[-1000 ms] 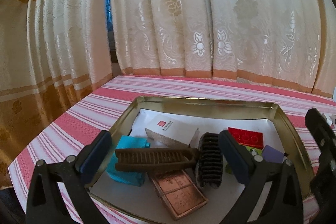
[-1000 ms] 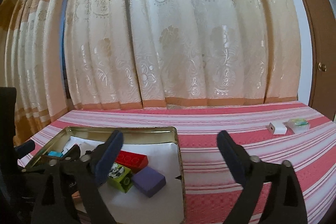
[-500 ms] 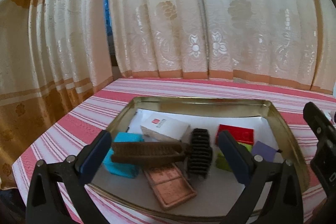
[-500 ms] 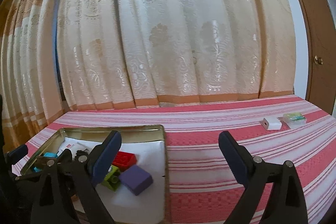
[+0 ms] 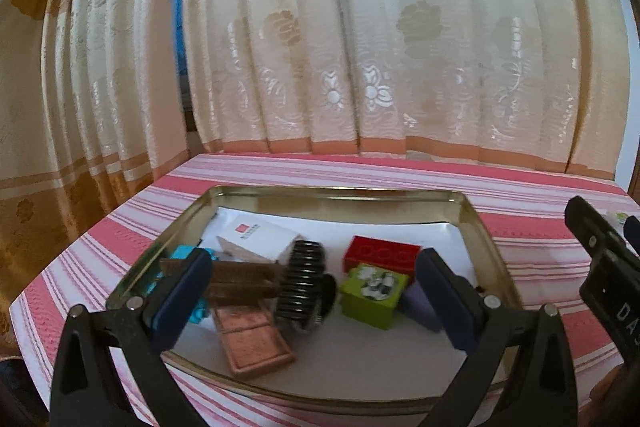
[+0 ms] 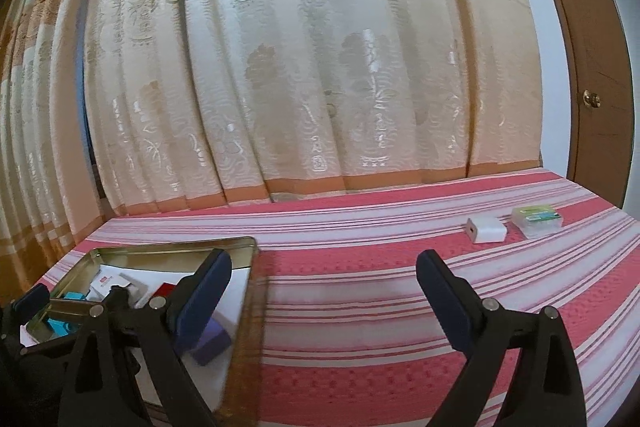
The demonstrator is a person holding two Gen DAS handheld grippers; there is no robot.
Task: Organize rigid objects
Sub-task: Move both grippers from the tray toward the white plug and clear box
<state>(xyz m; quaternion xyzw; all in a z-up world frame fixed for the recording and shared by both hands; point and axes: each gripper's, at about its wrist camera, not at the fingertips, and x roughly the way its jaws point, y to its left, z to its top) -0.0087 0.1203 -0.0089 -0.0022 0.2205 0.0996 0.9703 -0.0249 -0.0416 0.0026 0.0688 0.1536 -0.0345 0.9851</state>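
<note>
A gold metal tray sits on the striped cloth and holds a brown comb, a black ribbed brush, a white box, a teal block, a pink palette, a red brick, a green block and a purple block. My left gripper is open and empty, just in front of the tray. My right gripper is open and empty over the cloth, right of the tray. A white charger and a clear case lie at the far right.
Cream floral curtains hang behind the table's far edge. A brown door stands at the right. The striped cloth stretches between the tray and the two small items. The right gripper's body shows at the left view's right edge.
Both grippers have drawn back and risen; the tray looks farther off in the left view. The right view has swung right, so the tray slid left and the charger and case came nearer.
</note>
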